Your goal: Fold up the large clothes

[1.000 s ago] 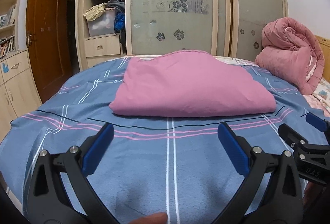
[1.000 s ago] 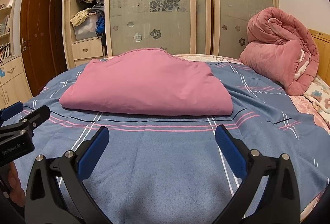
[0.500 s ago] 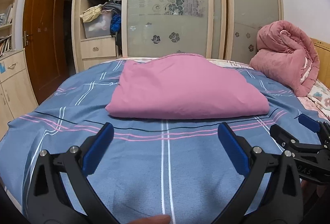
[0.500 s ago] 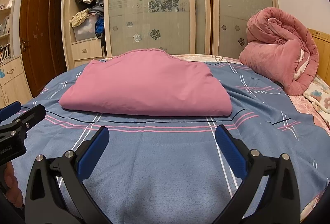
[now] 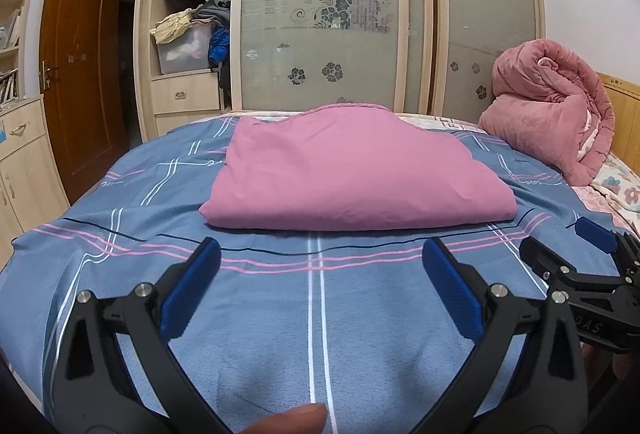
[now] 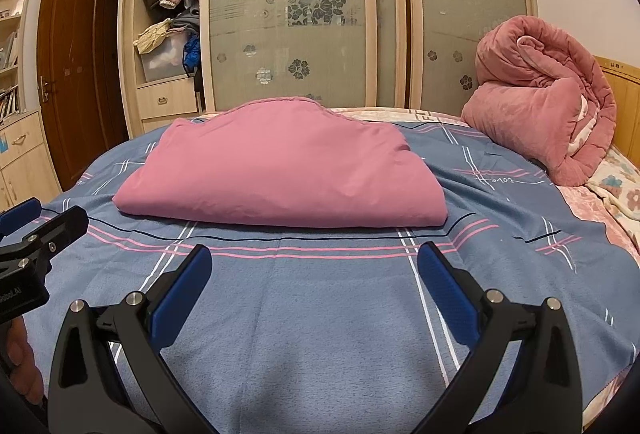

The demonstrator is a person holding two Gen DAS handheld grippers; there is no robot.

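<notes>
Both grippers' jaws short of garment (image 5: 352,170)

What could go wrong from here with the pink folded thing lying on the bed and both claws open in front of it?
1. The folded pink garment bulges at its far side, so a grab at the near fold may catch only the top layer and undo the folds.
2. The left claw and right claw hang low over the blue plaid bedsheet; closing there could pinch sheet as well.
3. The rolled pink quilt sits close on the right, limiting room to spread.
</notes>
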